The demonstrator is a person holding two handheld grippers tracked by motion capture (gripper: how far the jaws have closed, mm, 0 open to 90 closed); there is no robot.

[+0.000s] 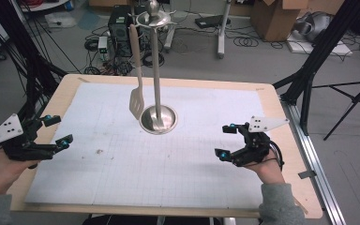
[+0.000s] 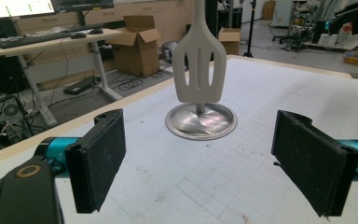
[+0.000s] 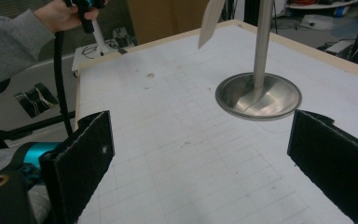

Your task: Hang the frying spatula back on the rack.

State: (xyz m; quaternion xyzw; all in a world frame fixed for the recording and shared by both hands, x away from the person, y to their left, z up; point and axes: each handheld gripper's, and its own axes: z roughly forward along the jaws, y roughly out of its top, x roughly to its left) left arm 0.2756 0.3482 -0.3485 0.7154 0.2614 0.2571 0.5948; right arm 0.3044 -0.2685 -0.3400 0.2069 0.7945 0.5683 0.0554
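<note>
- Hanging from a hook at the top of the stand [image 1: 158, 70], the spatula [image 1: 136, 101] is seen with its slotted blade just above the stand's round base [image 1: 168, 123], a little to the left of the pole in the high view.
- The stand is set upright near the middle of the far half of the mat [image 1: 122, 168], which is laid over the table [image 1: 65, 86].
- The left gripper [image 1: 56, 130] is held at the left edge of the table, well apart from the spatula; its jaws are spread wide, and nothing is held between them.
- In the left gripper view, the spatula's blade [image 2: 200, 70] is seen straight ahead between the two open pads [image 2: 98, 158], with the base [image 2: 200, 122] behind and below it.
- The right gripper [image 1: 226, 140] is held near the right side of the mat, also well apart from the stand; its jaws are likewise parted and nothing is gripped.
- In the right gripper view, the base [image 3: 258, 97] and pole are seen ahead and to the right, the blade's lower corner [image 3: 209, 21] is seen at the top, and the hand [image 3: 63, 14] with the left gripper is seen at the far corner.
</note>
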